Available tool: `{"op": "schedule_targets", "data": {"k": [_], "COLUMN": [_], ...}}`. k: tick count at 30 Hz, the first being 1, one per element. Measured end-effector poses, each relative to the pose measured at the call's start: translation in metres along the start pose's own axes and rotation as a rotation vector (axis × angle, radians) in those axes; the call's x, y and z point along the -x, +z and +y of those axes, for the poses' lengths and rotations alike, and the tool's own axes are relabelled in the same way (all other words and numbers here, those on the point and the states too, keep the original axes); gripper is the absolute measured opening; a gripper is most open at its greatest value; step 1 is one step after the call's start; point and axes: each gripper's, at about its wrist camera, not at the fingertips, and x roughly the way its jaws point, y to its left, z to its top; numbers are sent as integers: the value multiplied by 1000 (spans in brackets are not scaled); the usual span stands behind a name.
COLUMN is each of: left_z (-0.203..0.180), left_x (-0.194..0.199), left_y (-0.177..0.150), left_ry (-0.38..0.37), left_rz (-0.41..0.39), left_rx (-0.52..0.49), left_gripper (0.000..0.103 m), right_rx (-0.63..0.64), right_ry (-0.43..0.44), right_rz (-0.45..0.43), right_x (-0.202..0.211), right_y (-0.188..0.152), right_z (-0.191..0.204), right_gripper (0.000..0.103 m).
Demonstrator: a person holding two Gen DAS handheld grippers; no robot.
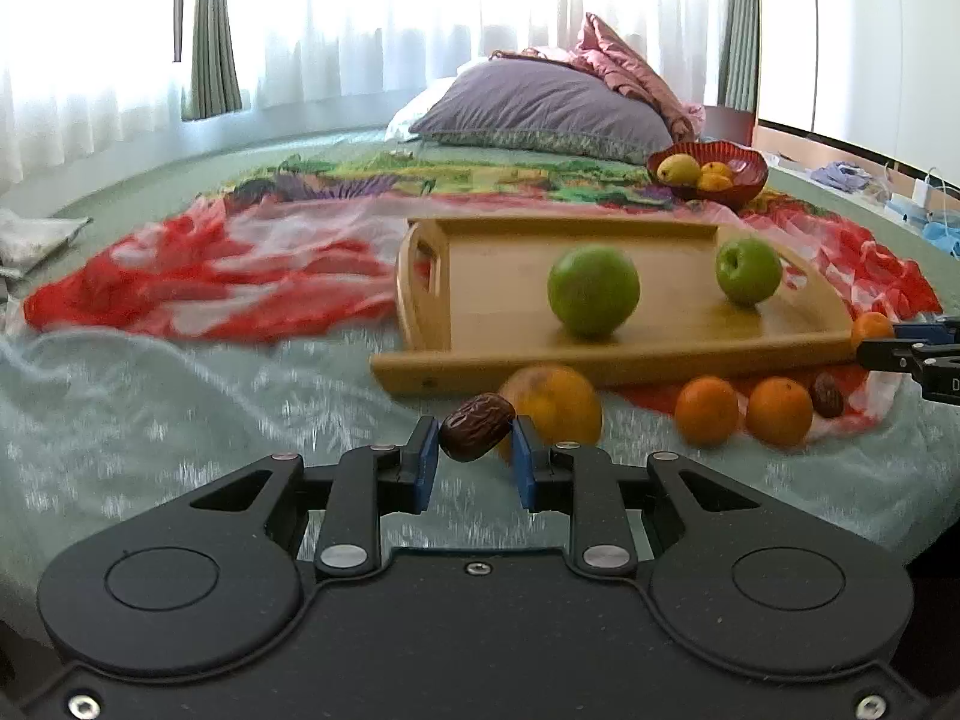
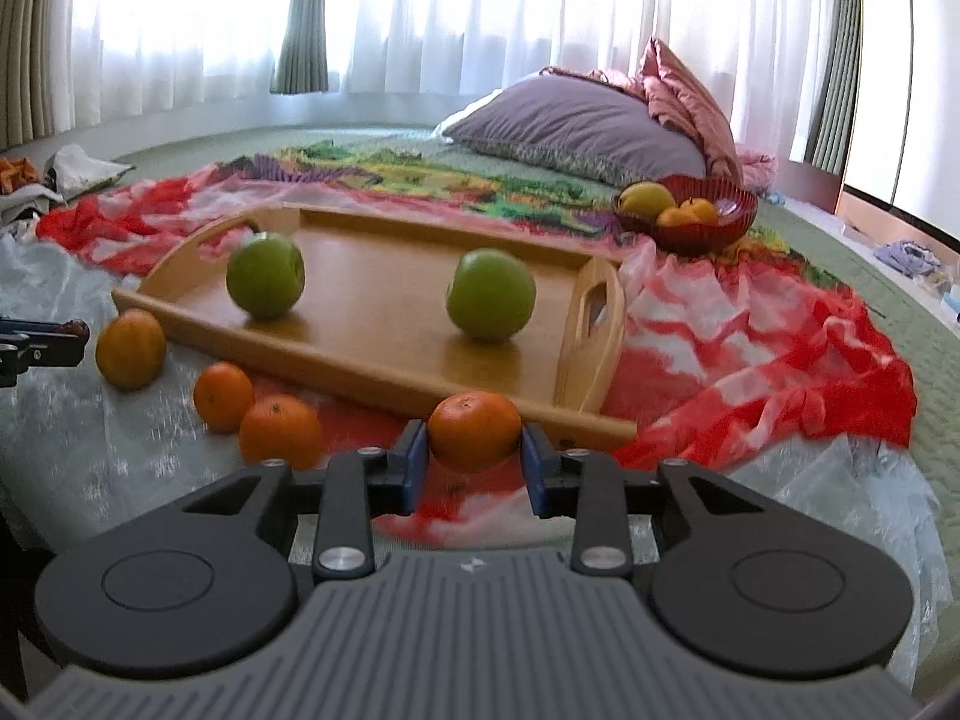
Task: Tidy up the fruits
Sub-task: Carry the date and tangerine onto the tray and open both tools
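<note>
Left gripper (image 1: 474, 441) clamping a brown date (image 1: 477, 435), right gripper (image 2: 474, 450) squeezing a mandarin (image 2: 474, 429), wooden tray (image 2: 384, 360) with two green apples (image 2: 491, 303) just beyond both jaws.

A dark brown, wrinkled date (image 1: 477, 434) is seen between blue pads (image 1: 427, 461) on the black left gripper (image 1: 474, 459). A bright orange mandarin (image 2: 474, 427) is shown between the blue pads of the right gripper (image 2: 477, 461), whose body is grey and ribbed. Two green apples (image 1: 593, 290) (image 1: 748, 271) are set against a pale honey-coloured wooden tray (image 1: 504, 276). A red-and-white patterned cloth (image 1: 210, 276) is spread to the left, with a green, yellow and purple print further off. What appears to be a yellow-orange fruit (image 1: 555, 402) is blurred. A dark red bowl (image 1: 747, 183) and a mauve pillow (image 1: 540, 105) lie far off.
</note>
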Motion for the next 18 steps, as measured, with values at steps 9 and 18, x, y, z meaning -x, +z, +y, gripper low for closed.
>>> {"op": "schedule_targets", "data": {"k": [9, 18], "left_z": [-3, -2], "left_x": [-16, -82], "left_y": [58, 132], "left_ry": [-20, -83], "left_rz": [-39, 53], "left_rx": [-22, 39], "left_gripper": [24, 24], "right_rx": [-43, -145], "right_ry": [-18, 58], "right_rz": [-28, 71], "right_x": [-15, -68], "right_y": [42, 109], "right_z": [-13, -38], "right_gripper": [38, 38]}}
